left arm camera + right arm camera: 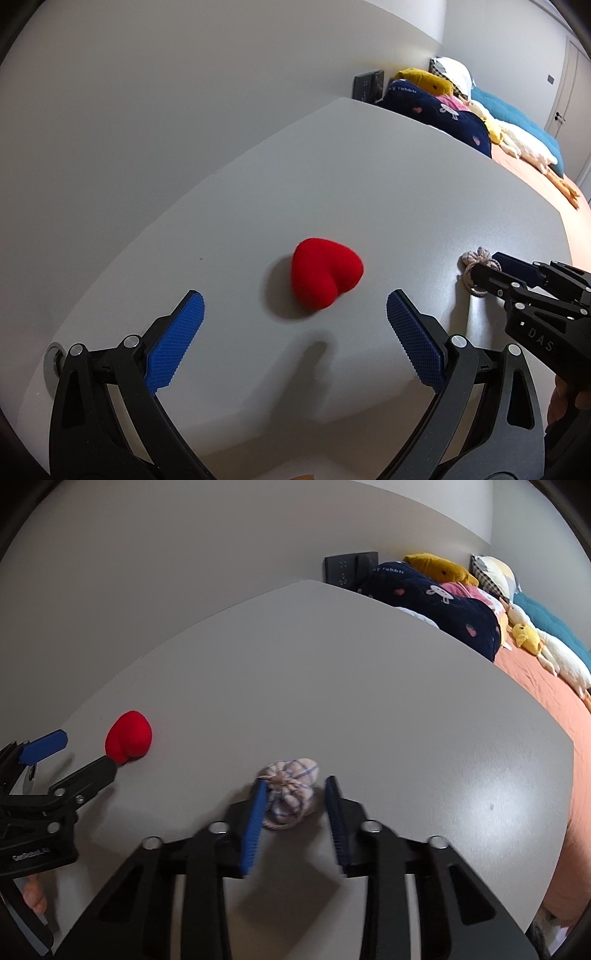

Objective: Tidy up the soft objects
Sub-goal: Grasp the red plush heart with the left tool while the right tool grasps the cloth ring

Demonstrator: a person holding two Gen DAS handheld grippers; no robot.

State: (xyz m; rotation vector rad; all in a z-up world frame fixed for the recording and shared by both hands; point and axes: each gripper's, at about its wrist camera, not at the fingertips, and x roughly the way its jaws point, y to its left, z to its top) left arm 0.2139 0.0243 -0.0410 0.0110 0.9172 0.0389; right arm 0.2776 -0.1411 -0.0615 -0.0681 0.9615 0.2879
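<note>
Red heart [325, 272] on grey table [258, 192], just beyond left gripper [295, 314], jaws wide. Checked pouch [291, 794] between right gripper [295, 790] pads, left pad touching, right pad just apart.

Red heart [325, 272] – checked pouch [291, 794]

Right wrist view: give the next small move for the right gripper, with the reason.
Probably close the right gripper the rest of the way on the small checked cloth pouch with a rope tie. The pouch sits on the grey table between the jaws: the left pad looks to touch it, while a gap remains beside the other.
</note>
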